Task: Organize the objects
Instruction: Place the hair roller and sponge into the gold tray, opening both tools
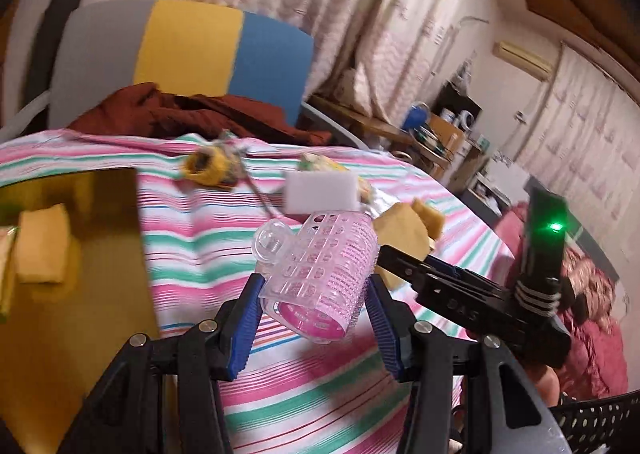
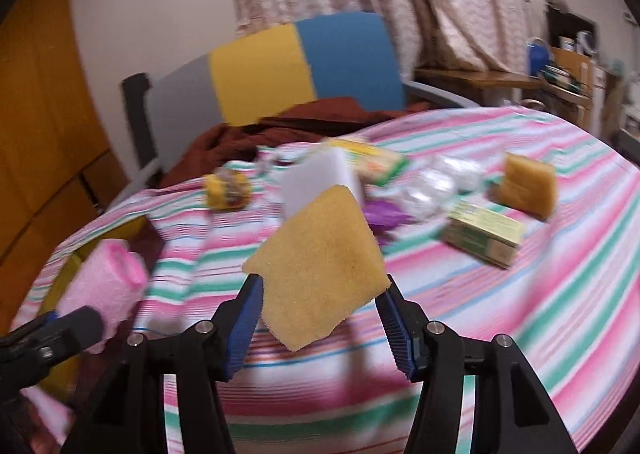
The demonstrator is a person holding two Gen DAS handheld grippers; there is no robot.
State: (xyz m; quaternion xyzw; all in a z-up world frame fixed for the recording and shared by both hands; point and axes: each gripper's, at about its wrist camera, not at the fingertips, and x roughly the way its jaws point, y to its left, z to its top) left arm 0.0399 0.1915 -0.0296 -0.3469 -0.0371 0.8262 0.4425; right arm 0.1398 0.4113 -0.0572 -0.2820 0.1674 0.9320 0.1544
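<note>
My left gripper point(image 1: 314, 286) is shut on a pink hair roller point(image 1: 324, 266) with a clear clip, held above the striped tablecloth point(image 1: 208, 238). My right gripper point(image 2: 322, 286) is shut on a flat yellow sponge point(image 2: 320, 266), also lifted off the table. In the right wrist view the roller point(image 2: 104, 286) and the left gripper's fingers point(image 2: 60, 330) show at the lower left. The sponge point(image 1: 400, 238) shows just right of the roller in the left wrist view. A yellow tray point(image 1: 100, 254) at the left holds a yellow sponge piece point(image 1: 40, 246).
On the cloth lie a white foam block point(image 2: 316, 177), a yellow roll point(image 2: 226, 187), two green-yellow packs point(image 2: 484, 234), a second sponge point(image 2: 528, 185), clear bags point(image 2: 436, 181) and a purple item point(image 2: 384, 213). A grey, yellow and blue chair point(image 2: 280, 65) with brown cloth stands behind.
</note>
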